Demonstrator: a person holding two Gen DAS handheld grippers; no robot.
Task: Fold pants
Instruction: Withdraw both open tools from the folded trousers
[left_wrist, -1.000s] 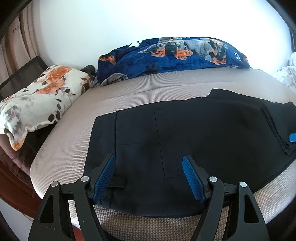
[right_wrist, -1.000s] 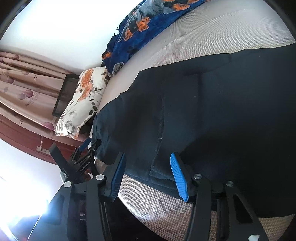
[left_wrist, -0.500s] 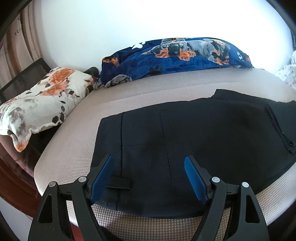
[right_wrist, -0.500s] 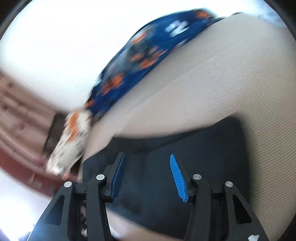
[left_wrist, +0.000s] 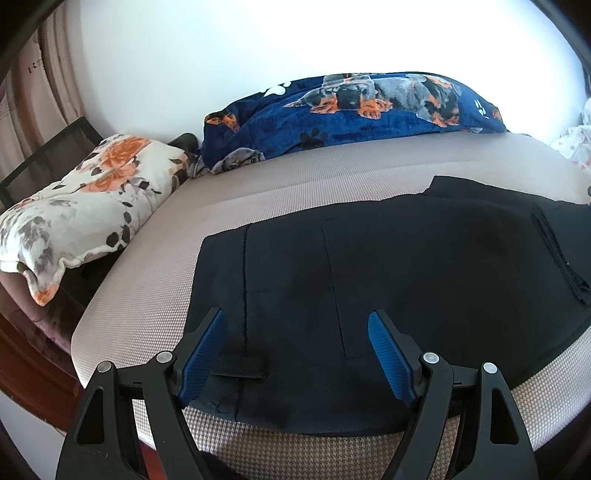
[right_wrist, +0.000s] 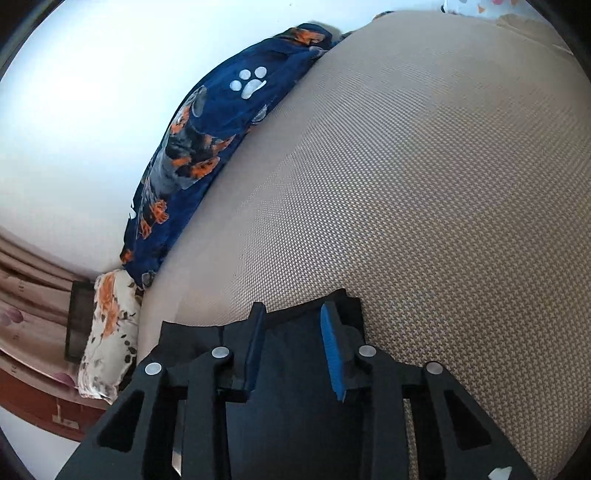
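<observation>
One pair of dark pants (left_wrist: 388, 280) is lying flat on the beige woven mattress (left_wrist: 155, 288), near its front edge. Two soft items are sitting along the far side: one blue dog-print blanket (left_wrist: 354, 107) against the wall and one floral pillow (left_wrist: 92, 199) at the left corner, both well apart from the pants. A curtain (left_wrist: 44, 81) is hanging at the far left. Nothing is blocking the garment.

The left gripper (left_wrist: 297, 350) is hovering over the waistband end with its fingers spread wide, holding nothing. The right gripper (right_wrist: 291, 345) is positioned at a far corner of the pants (right_wrist: 295, 369), its blue pads (right_wrist: 332, 354) parted with dark cloth showing between them; whether they are touching the cloth cannot be determined.
</observation>
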